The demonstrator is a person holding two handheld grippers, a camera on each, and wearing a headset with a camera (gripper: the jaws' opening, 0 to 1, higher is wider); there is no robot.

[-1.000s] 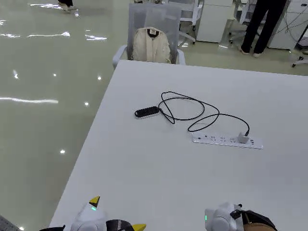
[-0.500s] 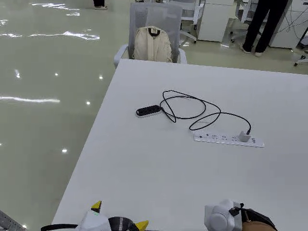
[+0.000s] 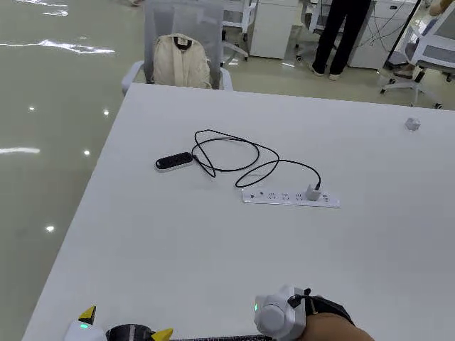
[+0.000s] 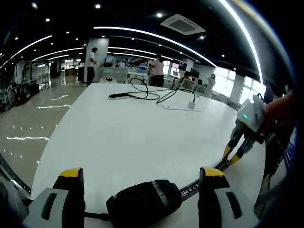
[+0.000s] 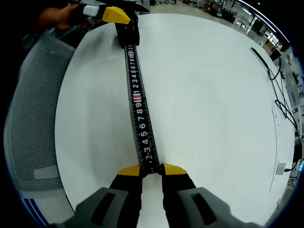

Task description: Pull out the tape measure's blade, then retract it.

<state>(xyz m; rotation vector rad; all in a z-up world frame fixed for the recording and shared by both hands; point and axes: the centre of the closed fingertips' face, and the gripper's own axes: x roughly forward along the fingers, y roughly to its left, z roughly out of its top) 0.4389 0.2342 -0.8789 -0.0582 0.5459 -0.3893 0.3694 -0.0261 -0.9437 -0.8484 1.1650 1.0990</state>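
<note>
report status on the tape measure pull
Right gripper shut on blade tip. Left gripper jaws apart, case between them. Blade out across table. Power strip and cable far off.

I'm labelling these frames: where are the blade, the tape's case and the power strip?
blade (image 5: 137,102), right gripper view, numbered face at mid-length.
case (image 4: 142,202), left gripper view, its black top.
power strip (image 3: 281,197), head view, middle of its top.
</note>
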